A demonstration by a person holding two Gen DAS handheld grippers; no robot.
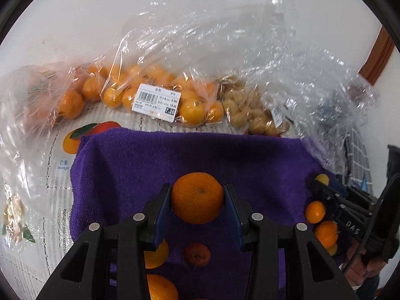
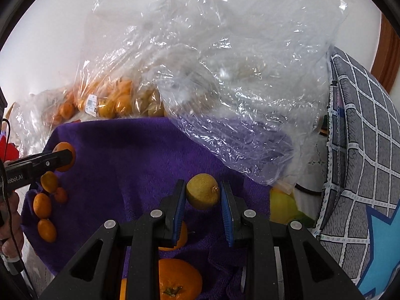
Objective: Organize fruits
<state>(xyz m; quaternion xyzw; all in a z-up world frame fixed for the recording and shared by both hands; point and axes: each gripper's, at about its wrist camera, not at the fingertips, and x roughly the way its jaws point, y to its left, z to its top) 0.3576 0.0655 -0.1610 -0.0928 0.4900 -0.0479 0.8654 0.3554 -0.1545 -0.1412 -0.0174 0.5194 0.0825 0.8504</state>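
My left gripper is shut on an orange mandarin and holds it over a purple towel. It also shows at the left of the right wrist view. My right gripper is shut on a small yellow-green citrus above the same towel. It also shows at the right of the left wrist view. Several loose oranges lie on the towel, among them a small dark one and a large one below my right jaws.
Clear plastic bags of oranges and of small pale fruits lie behind the towel against a white wall. A big crumpled clear bag overhangs the towel's right side. A grey checked cushion stands at the right.
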